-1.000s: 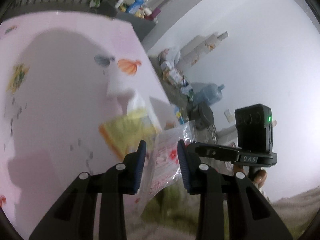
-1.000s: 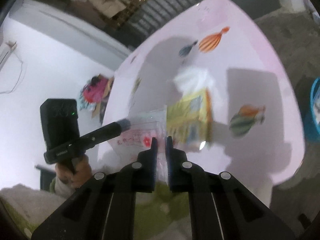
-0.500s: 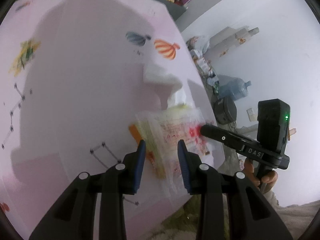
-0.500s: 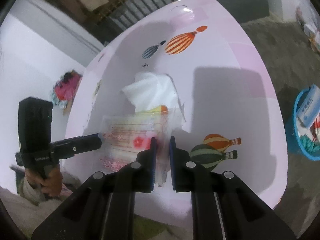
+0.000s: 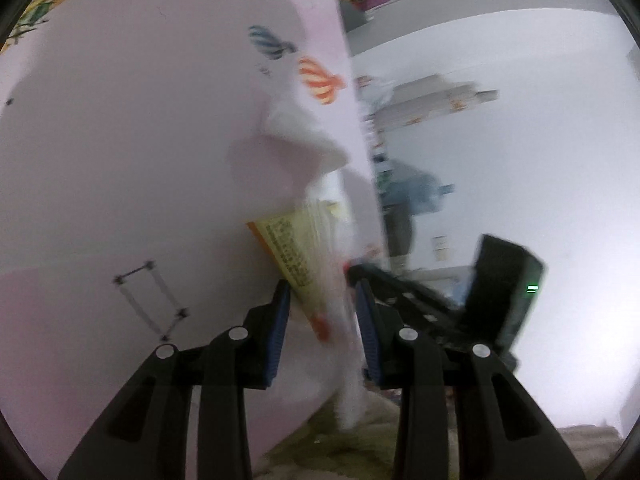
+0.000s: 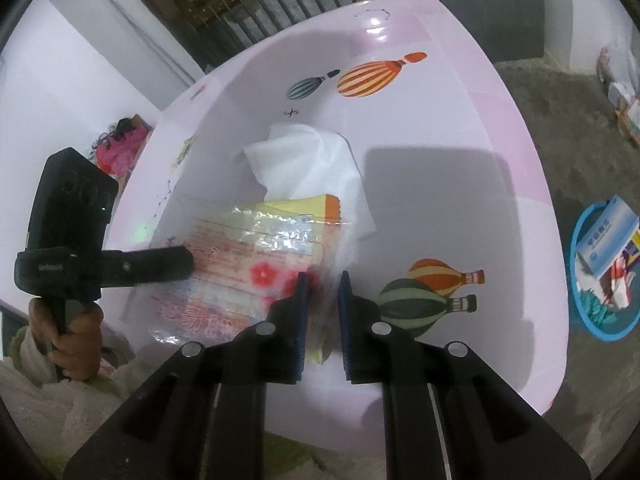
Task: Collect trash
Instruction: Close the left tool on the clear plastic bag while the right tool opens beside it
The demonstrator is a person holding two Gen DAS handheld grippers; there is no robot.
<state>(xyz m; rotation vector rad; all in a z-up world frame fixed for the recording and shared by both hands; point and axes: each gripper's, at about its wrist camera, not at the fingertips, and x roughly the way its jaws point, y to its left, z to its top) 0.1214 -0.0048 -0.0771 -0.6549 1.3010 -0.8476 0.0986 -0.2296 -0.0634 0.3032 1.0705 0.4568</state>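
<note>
A clear plastic bag (image 6: pixel 240 264) with red flower print lies on the pink table (image 6: pixel 460 200), over a yellow packet (image 6: pixel 304 206). A crumpled white tissue (image 6: pixel 312 160) sits just behind them. My right gripper (image 6: pixel 322 280) pinches the bag's near right corner between narrow jaws. My left gripper (image 6: pixel 176 264) reaches in from the left onto the bag's other end. In the blurred left wrist view, the bag (image 5: pixel 320 264) and yellow packet (image 5: pixel 288 240) fill the gap of the left gripper (image 5: pixel 320 292), with the tissue (image 5: pixel 300 136) beyond and the right gripper (image 5: pixel 360 272) close by.
A blue basket (image 6: pixel 573 280) holding boxes and wrappers stands on the grey floor, to the right of the table. A hand (image 6: pixel 76 344) grips the left tool's handle. Railings, a grey cabinet and floor clutter lie beyond the table's far edge.
Both grippers have come down with the bag, from hanging in the air to resting on the table over the packet. The right jaws stand slightly wider than a second ago.
</note>
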